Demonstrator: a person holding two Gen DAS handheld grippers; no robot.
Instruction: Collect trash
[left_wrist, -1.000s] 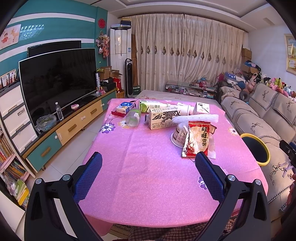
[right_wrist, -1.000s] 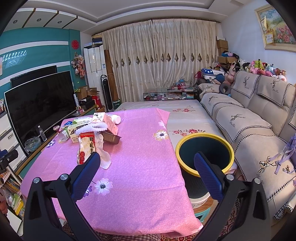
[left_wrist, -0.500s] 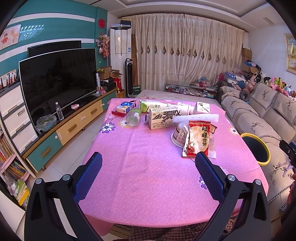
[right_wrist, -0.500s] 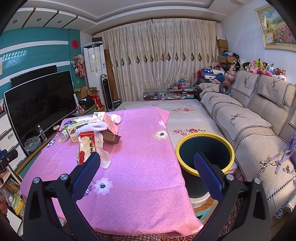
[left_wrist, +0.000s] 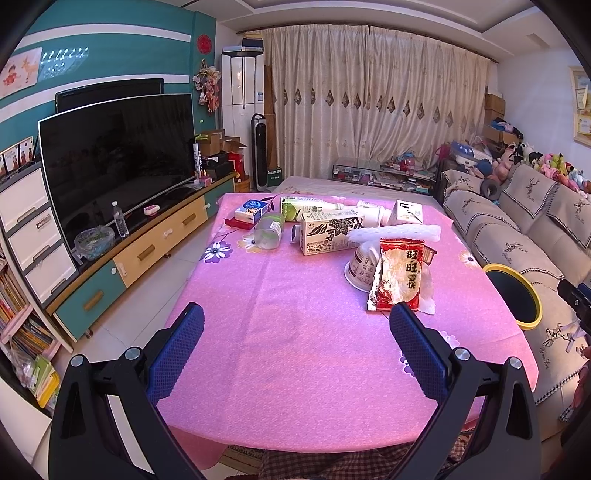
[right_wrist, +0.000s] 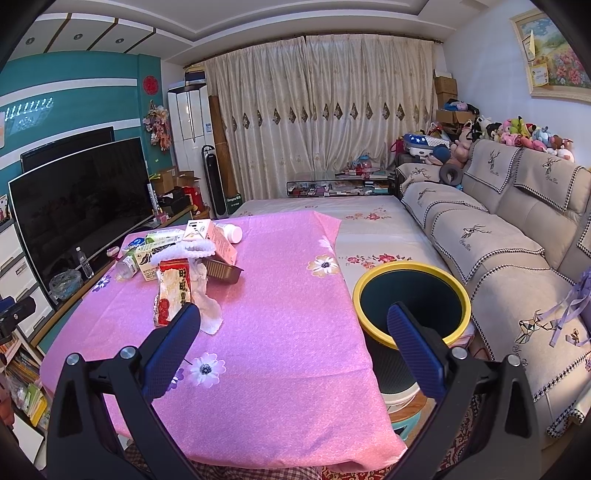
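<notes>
With both the left tool (left_wrist: 295, 325) and right tool (right_wrist: 293, 321) spread wide and empty above the pink surface (left_wrist: 295, 350), collection appears not yet begun, the nearest snack wrapper (left_wrist: 399, 278) awaiting pickup toward the yellow-rimmed bin (right_wrist: 412, 299).

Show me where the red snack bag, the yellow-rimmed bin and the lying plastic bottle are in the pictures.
red snack bag (left_wrist: 400, 271), left wrist view, middle of its printed front.
yellow-rimmed bin (right_wrist: 373, 274), right wrist view, far left of its yellow rim.
plastic bottle (left_wrist: 270, 232), left wrist view, middle of its clear body.

Trash (left_wrist: 397, 275) heaped on table; yellow-rimmed bin (right_wrist: 412, 304) beside
</notes>
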